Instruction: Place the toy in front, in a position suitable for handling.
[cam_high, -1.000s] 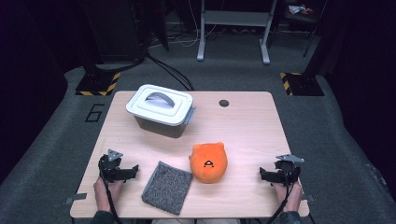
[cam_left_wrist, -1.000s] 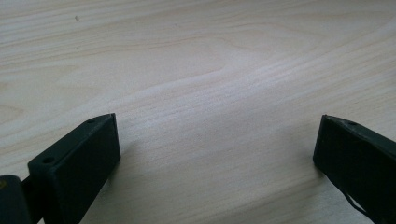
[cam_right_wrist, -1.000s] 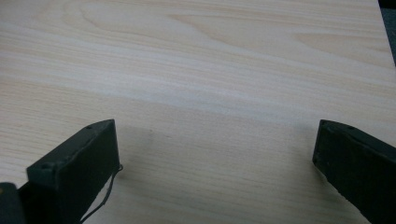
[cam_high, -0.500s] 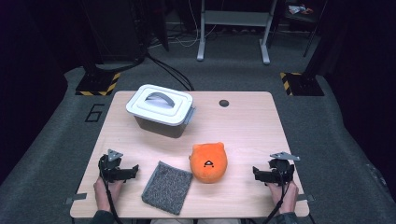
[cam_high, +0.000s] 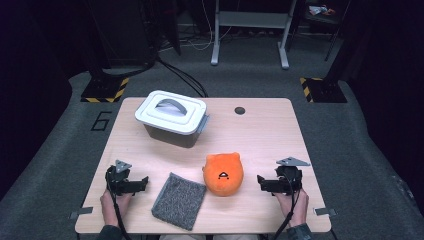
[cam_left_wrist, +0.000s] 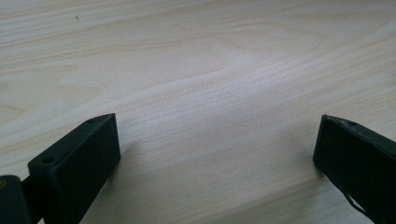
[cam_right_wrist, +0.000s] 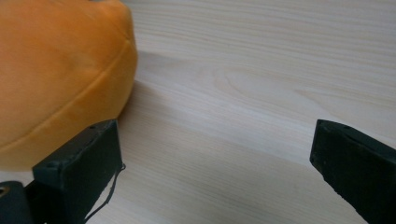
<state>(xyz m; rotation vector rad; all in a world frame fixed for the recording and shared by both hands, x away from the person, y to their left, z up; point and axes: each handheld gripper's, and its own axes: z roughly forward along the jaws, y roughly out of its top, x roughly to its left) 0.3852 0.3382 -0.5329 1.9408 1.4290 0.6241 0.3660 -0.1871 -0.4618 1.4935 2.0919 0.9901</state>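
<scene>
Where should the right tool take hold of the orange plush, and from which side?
Across the plush's bulging near edge, coming in low from its right, where the right tool sits open. It is a soft, rounded cushion lying flat on the table, so squeezing the rim probably beats a top grab.

Box w/ lid at table's far left, plush near front centre, cloth just left of it, left gripper & right gripper flanking both.
</scene>
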